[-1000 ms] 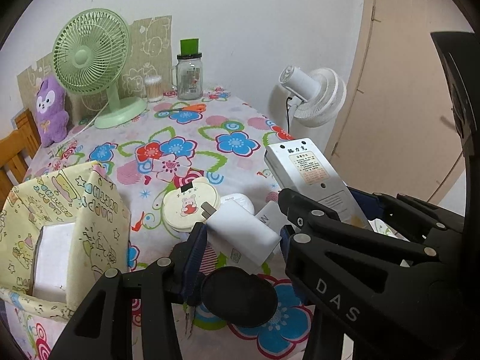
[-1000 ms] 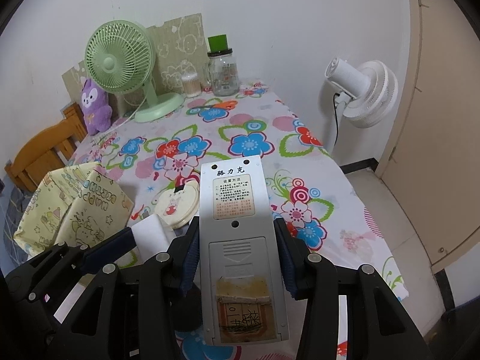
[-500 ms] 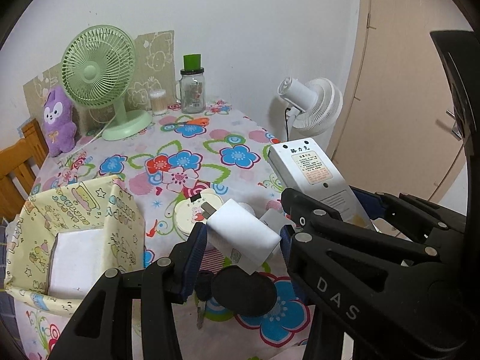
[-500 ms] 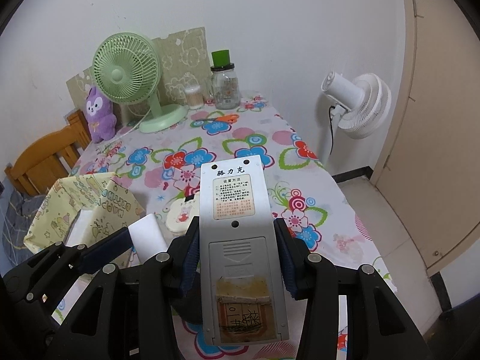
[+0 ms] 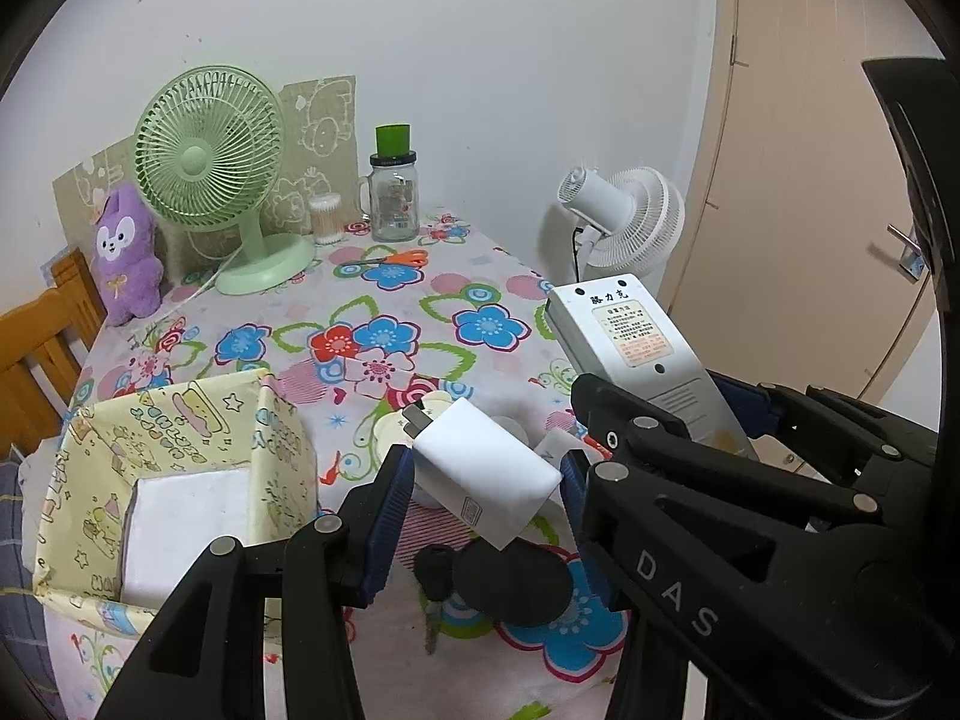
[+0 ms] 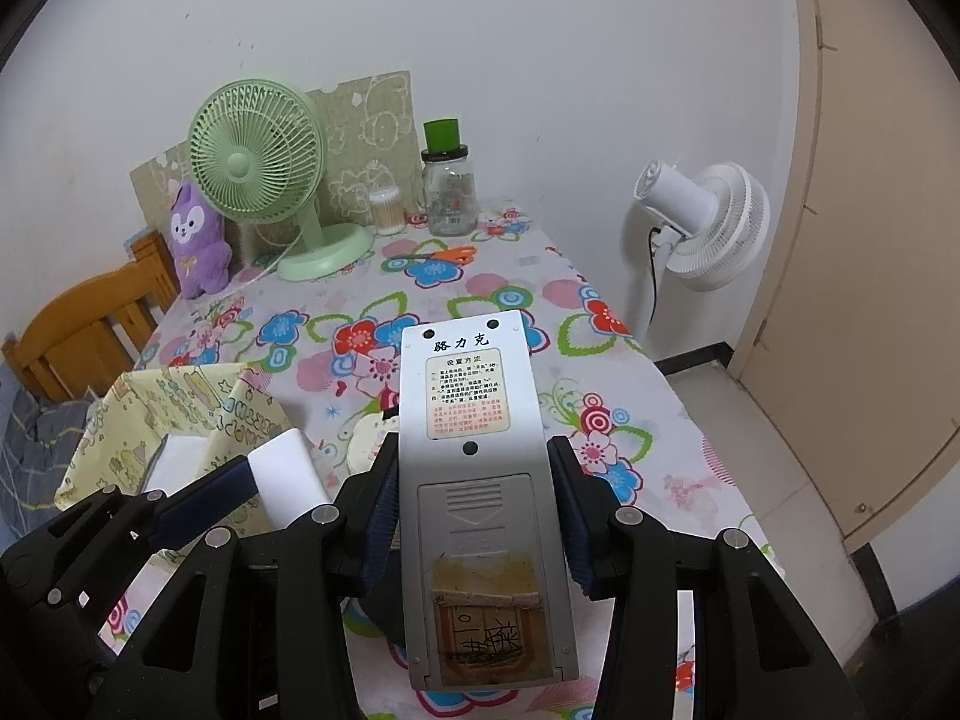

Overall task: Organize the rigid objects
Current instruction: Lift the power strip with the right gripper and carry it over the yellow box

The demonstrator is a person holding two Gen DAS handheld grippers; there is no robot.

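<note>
My left gripper [image 5: 486, 480] is shut on a white plug adapter [image 5: 486, 468], held above the flowered table, prongs pointing away. My right gripper [image 6: 474, 504] is shut on a grey-white remote control [image 6: 480, 468], back side up; it also shows in the left wrist view [image 5: 630, 348]. The adapter shows in the right wrist view [image 6: 288, 480] at the left. A yellow patterned fabric box [image 5: 180, 450] with a white item inside stands at the front left of the table. Below the left gripper lie a black round lid [image 5: 510, 582], a key [image 5: 432, 576] and a round cream compact [image 6: 366, 444].
At the back of the table stand a green desk fan [image 5: 210, 162], a purple plush [image 5: 126, 252], a glass jar with green lid [image 5: 393, 192], a cotton swab tub [image 5: 325, 217] and orange scissors [image 5: 396, 258]. A white floor fan [image 5: 624, 222] stands right, a wooden chair [image 5: 42, 330] left.
Both grippers have risen and pulled back from the table with their objects held; the table looks smaller and farther, and more of the yellow box shows.
</note>
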